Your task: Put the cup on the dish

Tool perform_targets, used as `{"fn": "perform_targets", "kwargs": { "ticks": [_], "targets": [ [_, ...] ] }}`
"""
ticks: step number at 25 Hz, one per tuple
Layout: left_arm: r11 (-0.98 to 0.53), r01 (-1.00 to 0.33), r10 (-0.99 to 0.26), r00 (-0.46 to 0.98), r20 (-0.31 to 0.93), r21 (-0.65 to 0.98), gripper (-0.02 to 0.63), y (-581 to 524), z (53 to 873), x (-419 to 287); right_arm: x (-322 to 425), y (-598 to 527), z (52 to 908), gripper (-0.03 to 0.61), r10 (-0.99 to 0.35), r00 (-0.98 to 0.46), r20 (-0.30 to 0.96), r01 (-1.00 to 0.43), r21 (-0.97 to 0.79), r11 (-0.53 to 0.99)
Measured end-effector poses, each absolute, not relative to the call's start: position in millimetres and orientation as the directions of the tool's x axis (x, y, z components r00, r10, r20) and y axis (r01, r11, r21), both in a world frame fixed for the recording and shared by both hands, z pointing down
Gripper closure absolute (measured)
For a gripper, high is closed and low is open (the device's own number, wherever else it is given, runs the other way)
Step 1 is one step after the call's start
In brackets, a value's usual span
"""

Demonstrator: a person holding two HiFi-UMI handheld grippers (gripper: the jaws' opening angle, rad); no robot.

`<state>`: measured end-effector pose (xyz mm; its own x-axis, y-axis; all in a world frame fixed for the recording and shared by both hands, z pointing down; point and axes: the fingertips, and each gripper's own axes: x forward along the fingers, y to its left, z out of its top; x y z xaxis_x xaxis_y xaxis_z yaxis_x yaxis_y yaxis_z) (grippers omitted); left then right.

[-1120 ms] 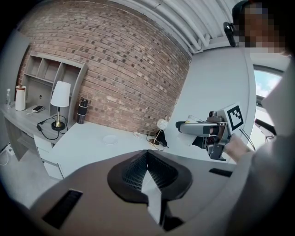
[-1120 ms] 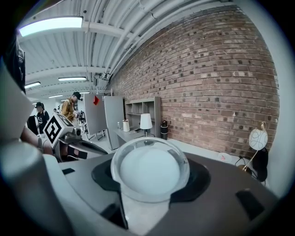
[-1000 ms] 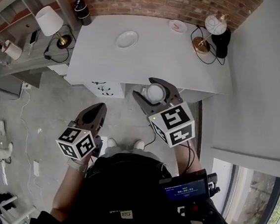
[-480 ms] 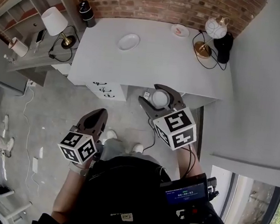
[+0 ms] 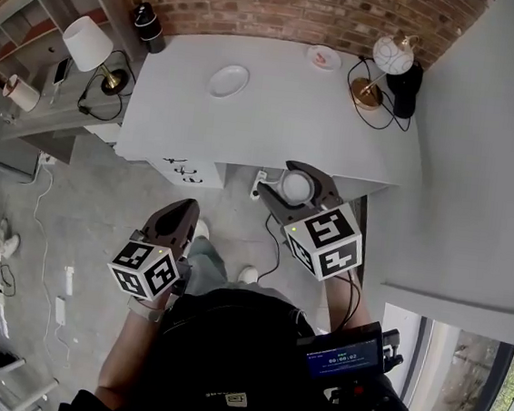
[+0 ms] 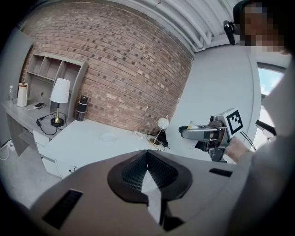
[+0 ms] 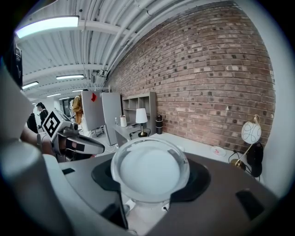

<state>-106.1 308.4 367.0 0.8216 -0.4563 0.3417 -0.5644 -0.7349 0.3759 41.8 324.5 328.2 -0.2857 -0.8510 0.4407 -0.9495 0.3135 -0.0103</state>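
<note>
Clamping the clear cup point(image 7: 150, 170), right gripper point(image 5: 298, 175) fingers sit half apart; left gripper point(image 6: 147, 156) fingers meet, empty.

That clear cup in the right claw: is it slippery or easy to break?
The cup looks clear, smooth and stiff: probably slippery, and fragile if glass. Its thin rim suggests it is light. Being round, it would likely roll if tipped.

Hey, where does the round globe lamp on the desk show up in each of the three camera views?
Head view: the globe lamp is top right, at the desk's far right corner.
Left gripper view: near the centre, at the desk's far end.
Right gripper view: far right edge, mid-height.
Shared landmark: the white-shaded lamp, seen upper left in the head view, at the left in the left gripper view, and centre in the right gripper view.
</note>
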Motion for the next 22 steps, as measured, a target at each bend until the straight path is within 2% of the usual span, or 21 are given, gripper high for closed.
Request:
{"fn": "perform_targets", "kwargs": {
  "ticks": [13, 22],
  "targets": [
    [-0.749, -0.513, -0.389, 0.853, 0.348, 0.419, 0.609, 218.5, 375.5, -94.7, 52.8, 250.1, 329.5, 0.324, -0.859, -0.215, 0.464, -0.972, -0.018, 0.234],
    [-0.739, -0.503, -0.368, 0.859, 0.356, 0.448, 0.609, 151.3, 381.5, -114.1, 44.3, 187.3, 333.5, 0.324, -0.863, -0.168, 0.475, -0.984, -0.035, 0.173]
  ]
}}
